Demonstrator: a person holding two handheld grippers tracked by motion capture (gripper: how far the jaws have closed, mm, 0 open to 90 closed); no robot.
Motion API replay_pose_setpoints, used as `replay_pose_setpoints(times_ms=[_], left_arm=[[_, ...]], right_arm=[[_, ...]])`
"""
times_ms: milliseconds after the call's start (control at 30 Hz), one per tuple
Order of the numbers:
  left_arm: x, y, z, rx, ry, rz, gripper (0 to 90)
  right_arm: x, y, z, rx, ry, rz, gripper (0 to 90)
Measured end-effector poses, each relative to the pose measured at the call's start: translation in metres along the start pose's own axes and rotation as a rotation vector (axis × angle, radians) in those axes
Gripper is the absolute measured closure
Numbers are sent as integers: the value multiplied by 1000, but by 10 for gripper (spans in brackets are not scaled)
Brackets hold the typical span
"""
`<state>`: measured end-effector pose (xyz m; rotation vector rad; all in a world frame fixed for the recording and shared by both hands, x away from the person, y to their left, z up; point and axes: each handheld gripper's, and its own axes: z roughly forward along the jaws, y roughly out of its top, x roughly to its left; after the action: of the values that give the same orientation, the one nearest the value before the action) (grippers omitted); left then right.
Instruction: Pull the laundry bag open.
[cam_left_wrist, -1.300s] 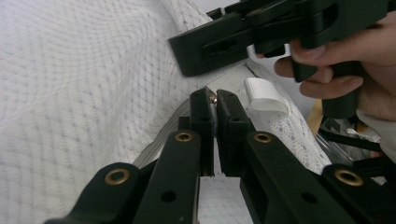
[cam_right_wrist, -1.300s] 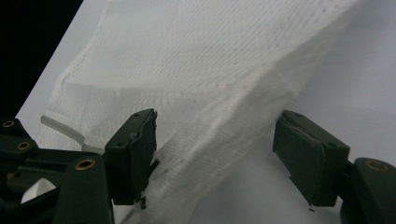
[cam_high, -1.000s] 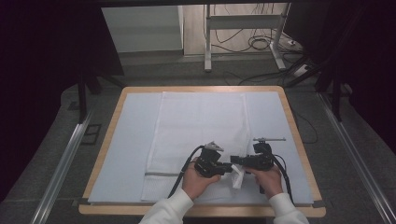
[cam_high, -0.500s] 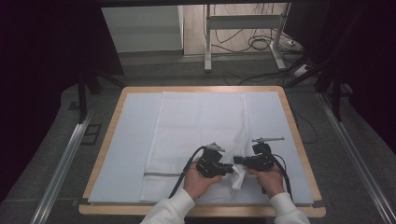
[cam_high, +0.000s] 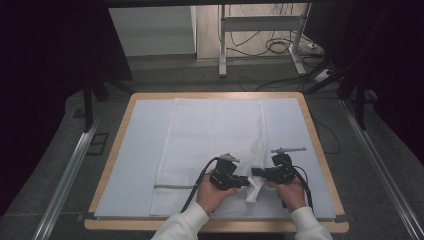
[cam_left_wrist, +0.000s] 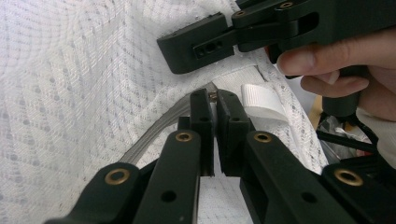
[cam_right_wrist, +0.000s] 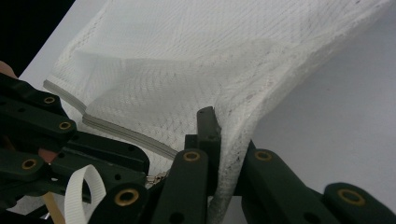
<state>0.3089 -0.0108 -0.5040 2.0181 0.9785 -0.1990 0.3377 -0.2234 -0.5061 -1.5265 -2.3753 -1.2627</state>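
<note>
From above I see the white mesh bag (cam_high: 215, 145) spread flat on the pale sheet covering the table (cam_high: 320, 150), its near right corner bunched up between my two grippers at the table's near edge. My left gripper (cam_high: 243, 181) and right gripper (cam_high: 256, 173) point at each other there, nearly touching. My left gripper's own view shows what the high view cannot: my jaws pressed almost together on a small metal zipper pull (cam_left_wrist: 213, 95) at the end of the grey zipper (cam_left_wrist: 154, 135), with a white ribbon loop (cam_left_wrist: 261, 100) just beside it. In my right gripper's view, my jaws pinch the bag's thick seamed edge (cam_right_wrist: 233, 154), the mesh rising away from them.
</note>
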Motion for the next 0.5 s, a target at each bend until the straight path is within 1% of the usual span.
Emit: replay_pose_setpoints(times_ms=[200,267,333,500], left_arm=[[3,-2,3,12,-4,-4,866],[5,-3,3,8,-7,-17,866],[7,-5,4,15,-20,-26,866],[8,-6,7,25,-20,-26,866]], right_arm=[[0,-1,-2,-4,14,1,883],[1,-1,-3,-1,19,-3,883],[1,-2,-2,1,19,-6,882],[0,-2,-3,5,24,-6,883]])
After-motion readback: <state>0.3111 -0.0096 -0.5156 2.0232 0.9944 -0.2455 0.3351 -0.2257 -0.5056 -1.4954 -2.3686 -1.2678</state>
